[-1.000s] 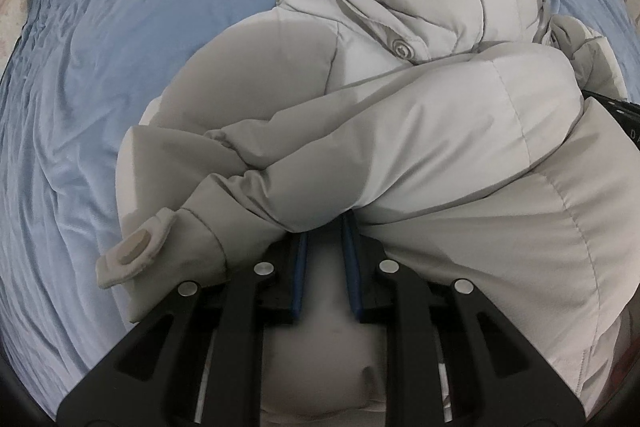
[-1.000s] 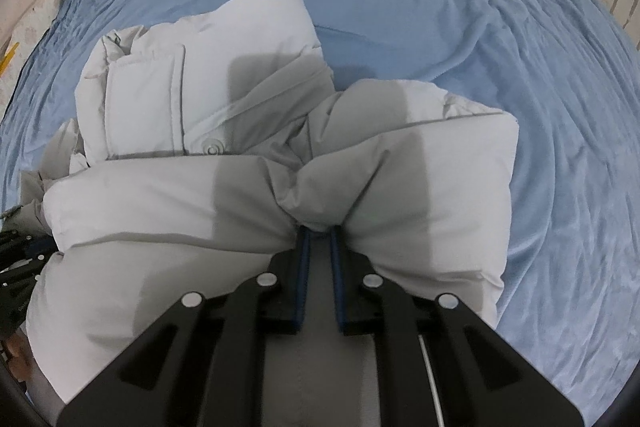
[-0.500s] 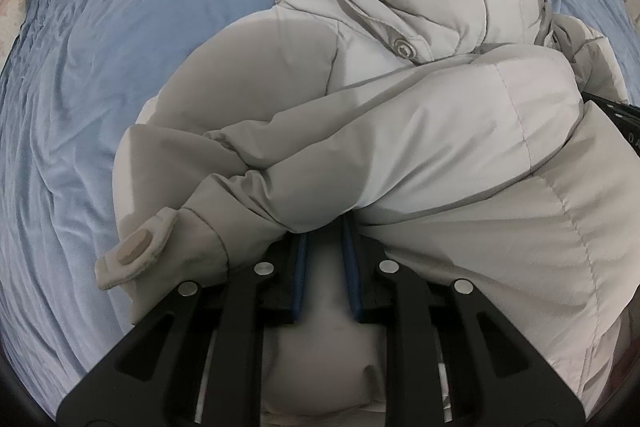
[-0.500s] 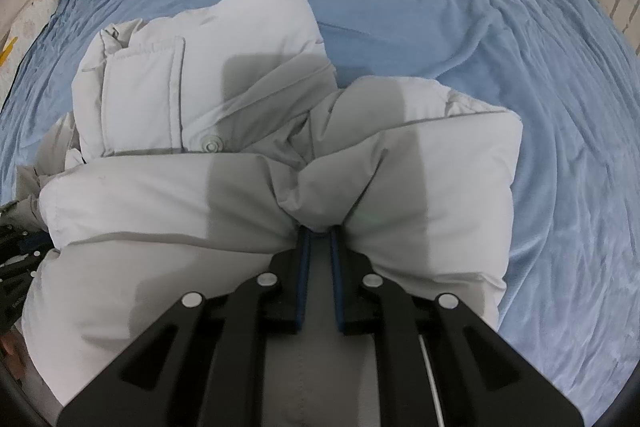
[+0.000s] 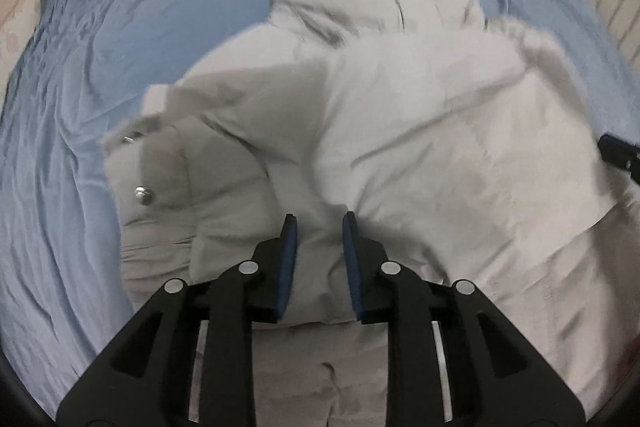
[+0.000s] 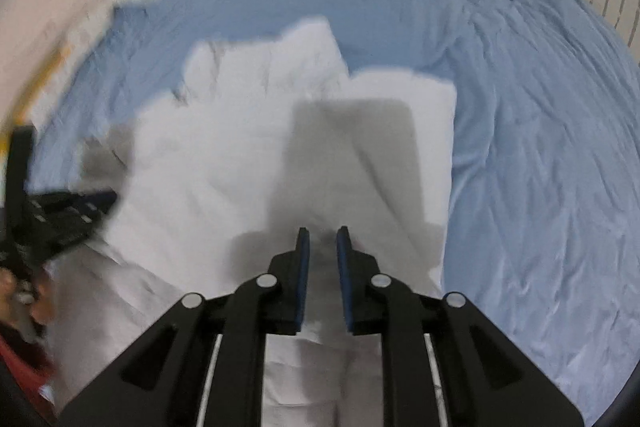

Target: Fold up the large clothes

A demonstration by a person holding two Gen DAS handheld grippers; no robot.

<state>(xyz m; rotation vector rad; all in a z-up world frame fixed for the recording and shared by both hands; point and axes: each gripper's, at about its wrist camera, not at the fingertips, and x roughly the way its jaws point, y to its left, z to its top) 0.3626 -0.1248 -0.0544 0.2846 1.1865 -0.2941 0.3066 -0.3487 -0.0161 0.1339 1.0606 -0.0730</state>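
Blue bedsheet [image 5: 100,75] covers the bed, with the pale puffy jacket [image 5: 420,131] bunched at its centre. At six o'clock, the left hand-held gripper [image 5: 318,223] stands released, fabric lying loose between its jaws. The right hand-held gripper [image 6: 322,237] likewise stands parted over the jacket [image 6: 240,155], gripping nothing.

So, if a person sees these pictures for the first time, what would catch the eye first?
First, the big pale puffer jacket, bunched in the middle of the blue bedsheet. Next, the black left gripper and right gripper with blue pads, each low in its own view with jacket fabric between its fingers. A shiny snap button stands out on the jacket's left side.
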